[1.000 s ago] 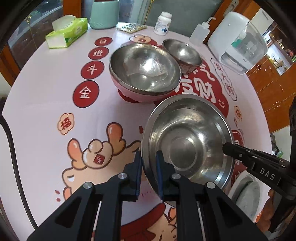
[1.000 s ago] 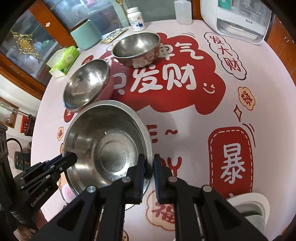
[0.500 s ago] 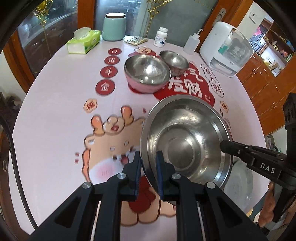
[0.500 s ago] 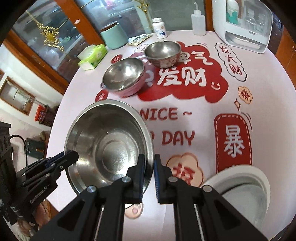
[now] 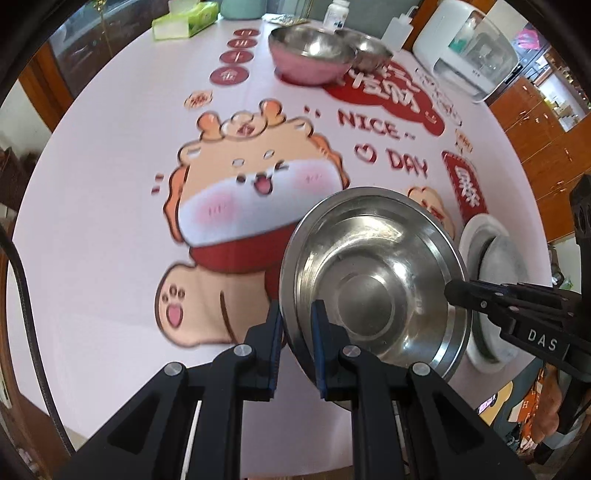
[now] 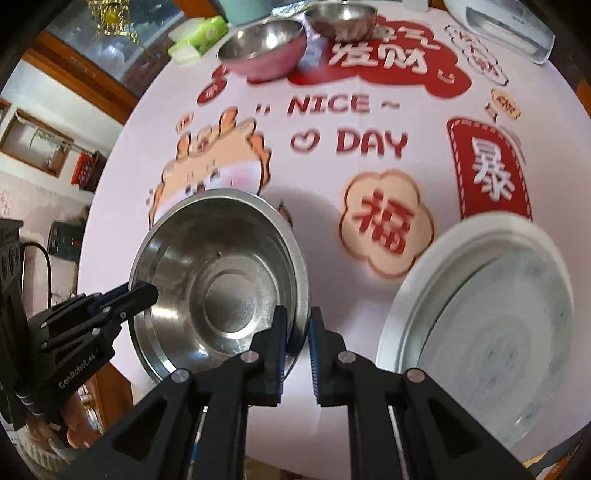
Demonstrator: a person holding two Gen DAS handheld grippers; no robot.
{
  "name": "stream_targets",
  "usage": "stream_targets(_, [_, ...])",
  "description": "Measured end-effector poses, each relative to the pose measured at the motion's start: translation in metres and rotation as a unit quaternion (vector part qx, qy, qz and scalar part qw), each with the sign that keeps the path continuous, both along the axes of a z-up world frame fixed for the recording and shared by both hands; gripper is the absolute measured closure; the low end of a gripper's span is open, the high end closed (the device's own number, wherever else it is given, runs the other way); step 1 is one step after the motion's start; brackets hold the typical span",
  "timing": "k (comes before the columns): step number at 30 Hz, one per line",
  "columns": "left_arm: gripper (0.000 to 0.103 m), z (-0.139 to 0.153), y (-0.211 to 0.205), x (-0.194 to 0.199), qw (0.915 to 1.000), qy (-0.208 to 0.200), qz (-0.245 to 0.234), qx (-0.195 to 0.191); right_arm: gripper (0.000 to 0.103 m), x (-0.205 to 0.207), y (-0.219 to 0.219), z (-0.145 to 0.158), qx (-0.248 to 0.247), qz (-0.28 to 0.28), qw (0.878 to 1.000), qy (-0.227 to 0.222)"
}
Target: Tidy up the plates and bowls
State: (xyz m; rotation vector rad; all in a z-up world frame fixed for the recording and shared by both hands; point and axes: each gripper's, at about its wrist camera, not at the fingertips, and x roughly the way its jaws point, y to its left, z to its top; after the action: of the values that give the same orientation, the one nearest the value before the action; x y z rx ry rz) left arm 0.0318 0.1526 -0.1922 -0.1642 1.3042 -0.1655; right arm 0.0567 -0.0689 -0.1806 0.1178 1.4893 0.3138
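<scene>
A large steel bowl (image 5: 373,277) (image 6: 221,266) is held between both grippers above the near side of the table. My left gripper (image 5: 296,334) is shut on its left rim. My right gripper (image 6: 297,332) is shut on its right rim. A white plate (image 6: 480,314) lies on the table to the right of the bowl; its edge shows in the left wrist view (image 5: 487,258). A pink steel bowl (image 5: 310,55) (image 6: 264,46) and a smaller steel bowl (image 5: 369,50) (image 6: 338,18) stand at the far side.
The round table (image 5: 110,184) has a printed pink cloth. A green tissue pack (image 5: 184,22), a pill bottle (image 5: 338,13) and a white appliance (image 5: 469,48) stand along the far edge. Wooden cabinets are at the right.
Both grippers have carried the large bowl back toward the near edge, away from the other bowls. The white plate has come into full view beside it.
</scene>
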Motion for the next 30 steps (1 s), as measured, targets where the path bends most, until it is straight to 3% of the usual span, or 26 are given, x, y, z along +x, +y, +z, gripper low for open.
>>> stream_targets(22, [0.091,-0.018,0.002,0.010,0.9997,0.013,0.015,0.014,0.090,-0.005,0.011,-0.009,-0.018,0.002,1.000,0.004])
stream_targets(30, [0.085,-0.011,0.001,0.011,0.9998,0.013,0.011,0.013,0.089,-0.003,0.008,-0.007,-0.006,-0.011,1.000,0.014])
